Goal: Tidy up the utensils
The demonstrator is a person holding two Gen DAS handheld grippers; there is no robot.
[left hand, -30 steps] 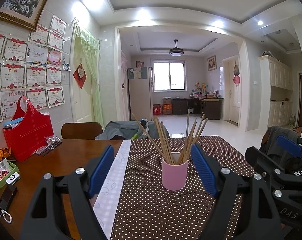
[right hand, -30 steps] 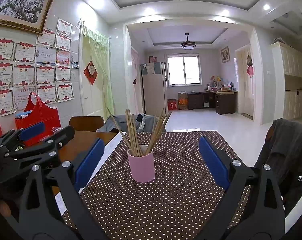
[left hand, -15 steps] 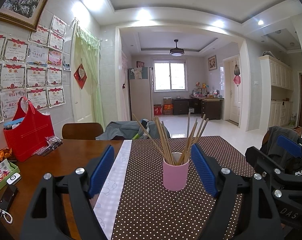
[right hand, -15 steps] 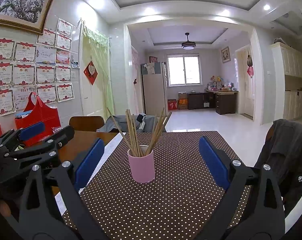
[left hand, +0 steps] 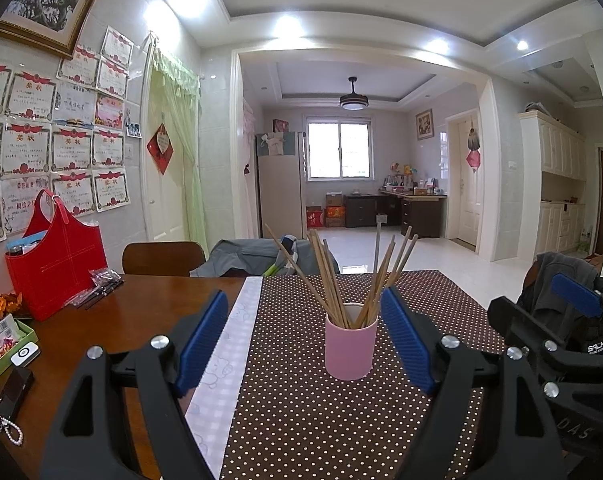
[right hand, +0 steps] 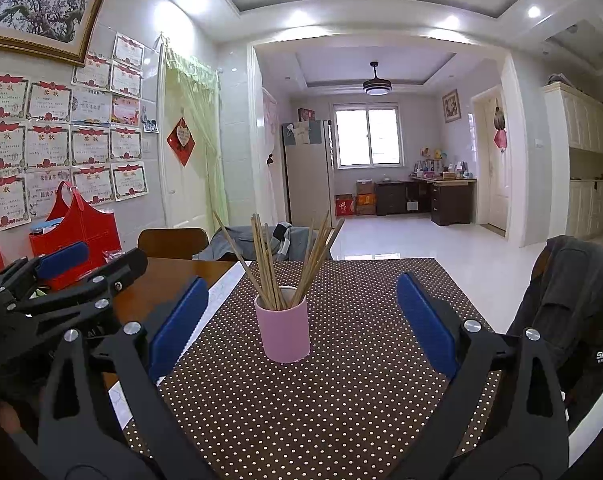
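A pink cup [left hand: 351, 346] stands upright on the brown dotted tablecloth [left hand: 321, 420] and holds several wooden chopsticks [left hand: 333, 280] that fan out. It also shows in the right wrist view [right hand: 286, 334] with its chopsticks [right hand: 269, 264]. My left gripper [left hand: 305, 340] is open and empty, its blue pads either side of the cup but nearer to me. My right gripper [right hand: 301, 322] is open and empty, short of the cup. The right gripper shows at the right of the left wrist view [left hand: 541, 328]; the left gripper shows at the left of the right wrist view [right hand: 85, 268].
A red bag [left hand: 57, 268], small packets [left hand: 99, 280] and a green tray [left hand: 5, 344] sit on the wooden table [left hand: 113, 320] at left. A white runner [left hand: 229, 352] edges the cloth. A chair [left hand: 163, 258] stands at the far side; a jacket [right hand: 573, 304] hangs at right.
Almost nothing: the cup sits very slightly further right in the left wrist view. Both grippers stay open.
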